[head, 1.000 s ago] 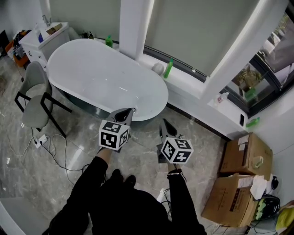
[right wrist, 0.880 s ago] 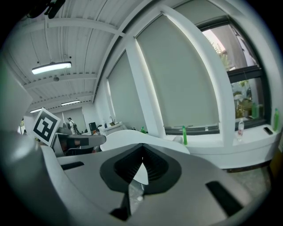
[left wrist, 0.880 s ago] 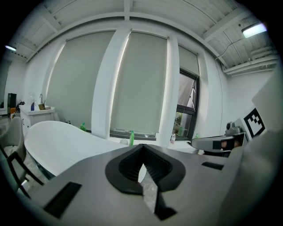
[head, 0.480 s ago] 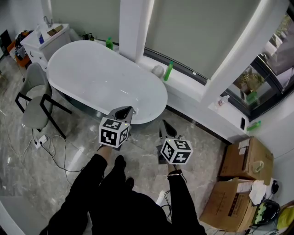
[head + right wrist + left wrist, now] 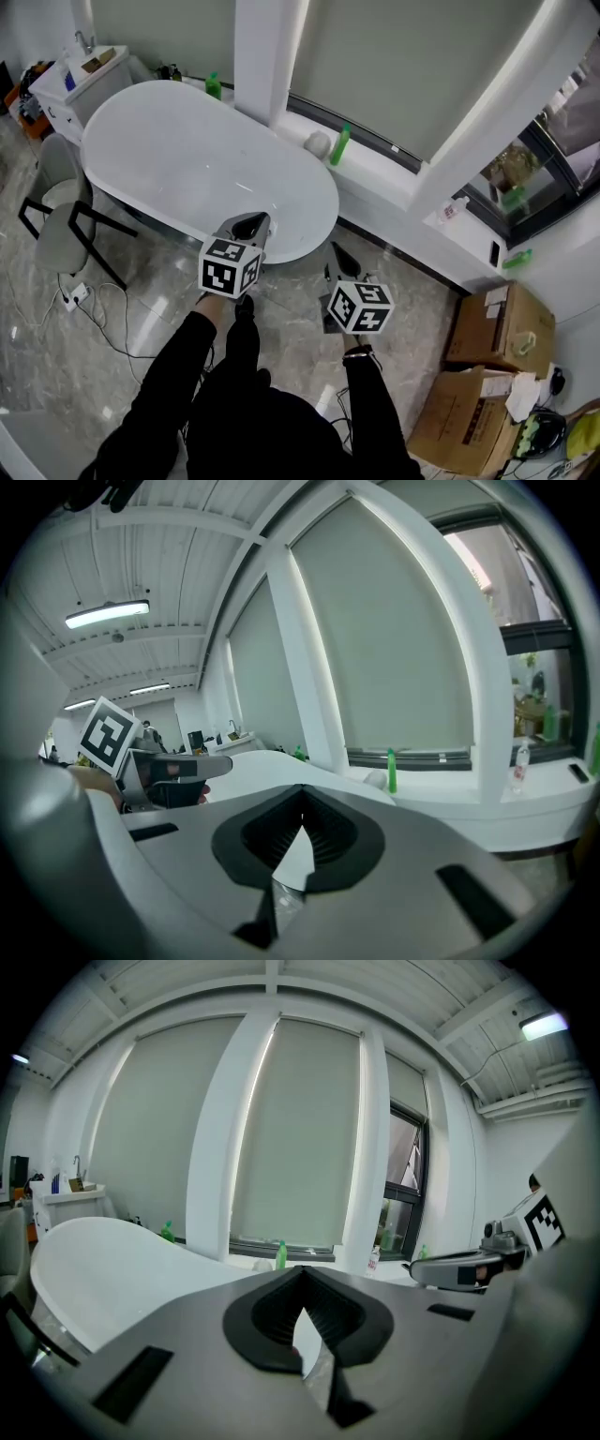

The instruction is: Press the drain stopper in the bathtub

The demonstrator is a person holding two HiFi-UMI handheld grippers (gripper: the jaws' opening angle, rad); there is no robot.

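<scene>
Since one second ago we have stepped closer to the bathtub (image 5: 178, 159), and its white oval now sits more to the left ahead of us. The left gripper (image 5: 253, 221) reaches with its tips over the near rim of the tub. The right gripper (image 5: 334, 251) is held to its right, over the marble floor (image 5: 291, 309), just beside the tub's rounded end.

Both pairs of fingers are pressed together at the tips. The left fingers (image 5: 267, 1314) and the right fingers (image 5: 333, 834) leave only a small drop-shaped gap behind the tips, and nothing is between them.

Ahead of the left fingers the inside of the tub is open, smooth and very bright, and we cannot make out the drain stopper there. Left of the left fingers a grey chair (image 5: 56, 230) stands near the tub's side. Beyond the right fingers a green bottle (image 5: 341, 142) stands upright on the window sill (image 5: 394, 169).
</scene>
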